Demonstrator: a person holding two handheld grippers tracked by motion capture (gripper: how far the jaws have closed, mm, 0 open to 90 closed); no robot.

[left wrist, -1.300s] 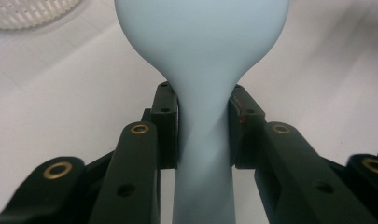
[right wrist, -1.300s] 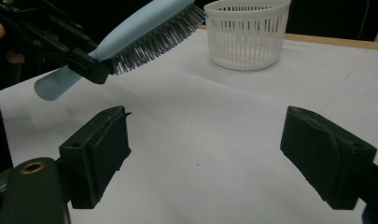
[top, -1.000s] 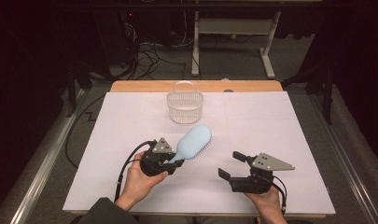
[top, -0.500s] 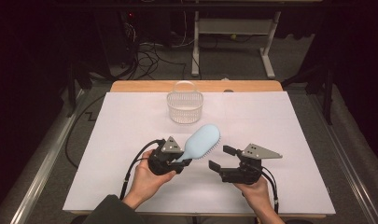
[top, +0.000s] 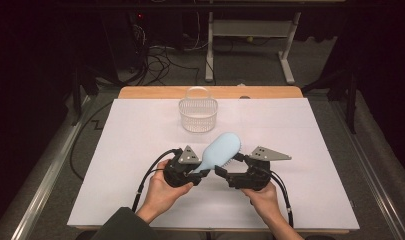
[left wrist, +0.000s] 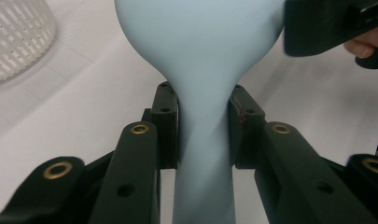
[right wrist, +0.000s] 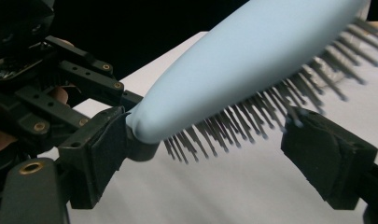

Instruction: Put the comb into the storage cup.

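Left gripper [left wrist: 203, 135] jaws clamped on hairbrush [left wrist: 200, 56] handle; right gripper [right wrist: 205, 154] jaws apart, bristles [right wrist: 252, 121] between them, seen in right gripper view.

From my remote station I saw a white ribbed basket [top: 198, 116] standing upright on the far middle of the desk [top: 310, 130], its thin handle arched over its rim. A white sheet covered the desk, leaving a strip of bare wood [top: 140, 93] along the far edge. Beyond the desk, loose black cables [top: 160, 62] lay tangled on the grey floor beside the white legs of a frame [top: 287, 55]. The surroundings were dark.
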